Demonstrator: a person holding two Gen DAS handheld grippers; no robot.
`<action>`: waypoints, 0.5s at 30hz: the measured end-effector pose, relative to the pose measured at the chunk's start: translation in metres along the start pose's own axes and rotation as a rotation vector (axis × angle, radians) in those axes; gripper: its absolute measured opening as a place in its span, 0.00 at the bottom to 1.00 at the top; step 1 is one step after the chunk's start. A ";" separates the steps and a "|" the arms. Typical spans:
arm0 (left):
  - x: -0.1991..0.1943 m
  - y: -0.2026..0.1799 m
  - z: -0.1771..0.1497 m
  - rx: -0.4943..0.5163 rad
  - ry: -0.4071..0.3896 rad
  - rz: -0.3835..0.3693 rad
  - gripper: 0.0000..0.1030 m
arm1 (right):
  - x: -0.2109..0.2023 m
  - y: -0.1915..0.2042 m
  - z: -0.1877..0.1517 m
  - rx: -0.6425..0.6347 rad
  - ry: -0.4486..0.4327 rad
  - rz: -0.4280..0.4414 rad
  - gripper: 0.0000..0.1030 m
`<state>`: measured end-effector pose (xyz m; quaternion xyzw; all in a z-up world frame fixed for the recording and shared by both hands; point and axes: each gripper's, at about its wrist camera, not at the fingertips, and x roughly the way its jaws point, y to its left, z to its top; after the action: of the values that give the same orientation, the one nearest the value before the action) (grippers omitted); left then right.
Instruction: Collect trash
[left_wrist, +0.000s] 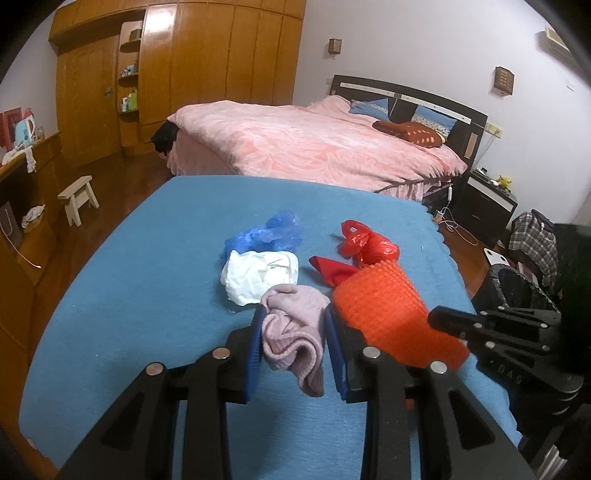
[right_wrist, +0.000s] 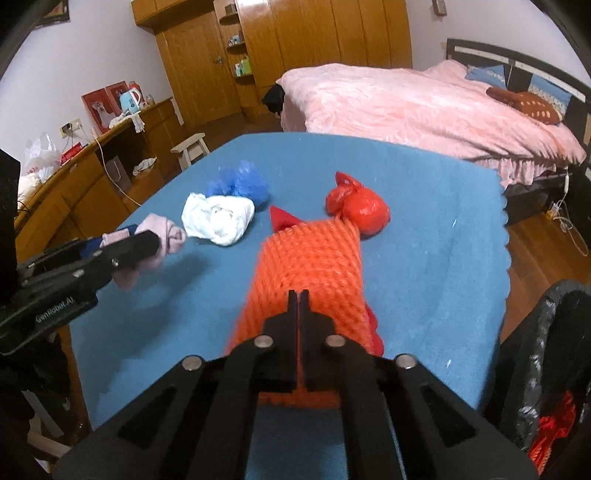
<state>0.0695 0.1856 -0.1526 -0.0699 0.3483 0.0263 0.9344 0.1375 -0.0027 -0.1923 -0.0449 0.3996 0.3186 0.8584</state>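
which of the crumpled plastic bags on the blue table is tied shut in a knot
The red plastic bag, on the right side of the table. Its neck is knotted above a round bundle; the white bag and blue bag lie loosely crumpled.

Right gripper (right_wrist: 299, 295) clamped on an orange mesh bag (right_wrist: 310, 266), fingers nearly together, the mesh stretching forward over the blue table cover (right_wrist: 424, 266). Red cloth corner (right_wrist: 282, 218) peeking out just beyond the mesh. Knotted red plastic bag (right_wrist: 356, 208) touching the mesh's far end. Further left, crumpled white bag (right_wrist: 218, 218) with blue plastic bag (right_wrist: 240, 183) just behind it. At left, left gripper (right_wrist: 144, 242) closed on a pink knit sock (right_wrist: 162, 240). Black bin (right_wrist: 546, 369) at lower right, red and orange mesh inside. Pink bed (right_wrist: 424, 107) and wooden wardrobe (right_wrist: 314, 37) behind.
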 end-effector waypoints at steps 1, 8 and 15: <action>0.000 0.000 0.000 0.001 0.002 0.000 0.31 | 0.001 0.000 -0.002 0.001 0.006 0.001 0.05; 0.002 0.001 0.000 0.000 0.007 0.002 0.31 | 0.001 -0.002 -0.013 0.018 0.013 -0.040 0.56; 0.005 -0.001 -0.001 0.002 0.014 -0.005 0.31 | 0.016 -0.004 -0.023 -0.014 0.086 -0.034 0.16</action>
<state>0.0733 0.1845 -0.1563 -0.0702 0.3548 0.0230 0.9320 0.1323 -0.0052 -0.2202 -0.0712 0.4329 0.3047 0.8454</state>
